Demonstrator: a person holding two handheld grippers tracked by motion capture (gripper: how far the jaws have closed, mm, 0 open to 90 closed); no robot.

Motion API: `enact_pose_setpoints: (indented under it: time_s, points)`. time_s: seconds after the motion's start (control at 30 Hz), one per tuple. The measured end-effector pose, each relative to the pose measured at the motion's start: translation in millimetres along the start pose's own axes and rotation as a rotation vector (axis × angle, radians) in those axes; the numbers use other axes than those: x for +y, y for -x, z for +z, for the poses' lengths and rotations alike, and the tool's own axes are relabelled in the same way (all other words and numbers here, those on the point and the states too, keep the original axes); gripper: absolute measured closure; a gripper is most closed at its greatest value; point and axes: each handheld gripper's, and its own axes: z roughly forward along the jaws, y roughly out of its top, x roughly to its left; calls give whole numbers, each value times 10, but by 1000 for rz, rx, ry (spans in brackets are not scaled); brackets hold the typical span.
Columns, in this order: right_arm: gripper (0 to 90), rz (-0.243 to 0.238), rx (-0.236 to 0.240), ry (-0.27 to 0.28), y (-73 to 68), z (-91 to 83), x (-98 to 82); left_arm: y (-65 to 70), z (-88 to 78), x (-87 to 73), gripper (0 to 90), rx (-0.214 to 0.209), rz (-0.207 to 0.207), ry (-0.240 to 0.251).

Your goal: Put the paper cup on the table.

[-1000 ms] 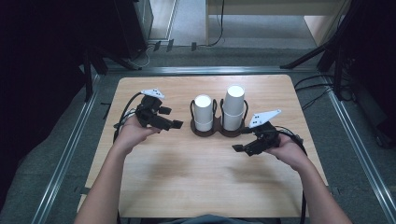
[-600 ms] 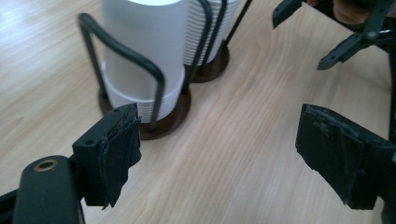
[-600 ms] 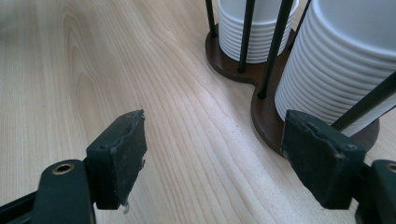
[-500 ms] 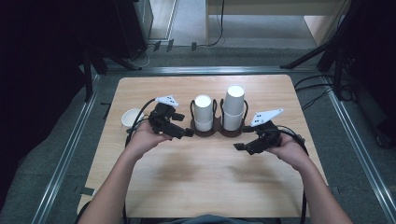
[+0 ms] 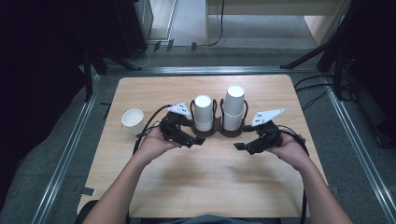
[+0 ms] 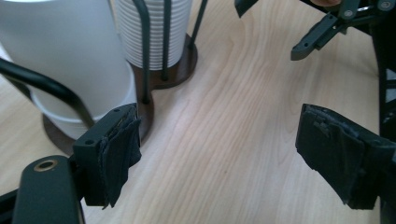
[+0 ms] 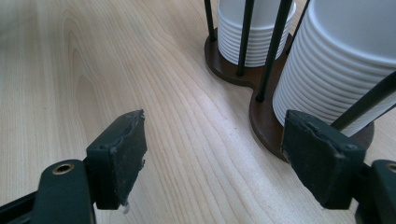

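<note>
A dark brown wire cup holder (image 5: 218, 132) stands mid-table with two stacks of white paper cups, a shorter left stack (image 5: 203, 112) and a taller right stack (image 5: 234, 106). A single white cup (image 5: 132, 119) stands upright at the table's left. My left gripper (image 5: 200, 140) hovers just in front of the left stack, open and empty (image 6: 229, 154); that stack (image 6: 65, 51) lies beside its left pad (image 6: 116, 154). My right gripper (image 5: 238, 146) is open and empty (image 7: 215, 158) in front of the right stack (image 7: 345, 56), holder base (image 7: 261, 116) beside it.
The light wooden table (image 5: 210, 186) has bare wood between holder and front edge. Metal rails (image 5: 65, 154) run along both sides. Cables trail from both grippers. The right gripper's jaws (image 6: 327, 28) show far off in the left gripper view.
My left gripper moved right from the table's left side to the front of the holder, leaving the single cup standing alone. The right gripper barely shifted.
</note>
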Motion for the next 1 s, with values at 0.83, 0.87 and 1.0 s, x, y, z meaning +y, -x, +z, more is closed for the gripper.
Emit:
enact_pose_setpoints:
  time_s: [0.83,0.87,1.0]
  points:
    - [227,-13,-2,-2,-12,9,7,28,137,-39,148,-26,22,-51]
    - [227,-13,-2,-2,-12,9,8,26,139,-41,148,-24,22,-52]
    - [227,-14,-2,-3,-13,10,8,22,148,-48,148,-23,21,-58]
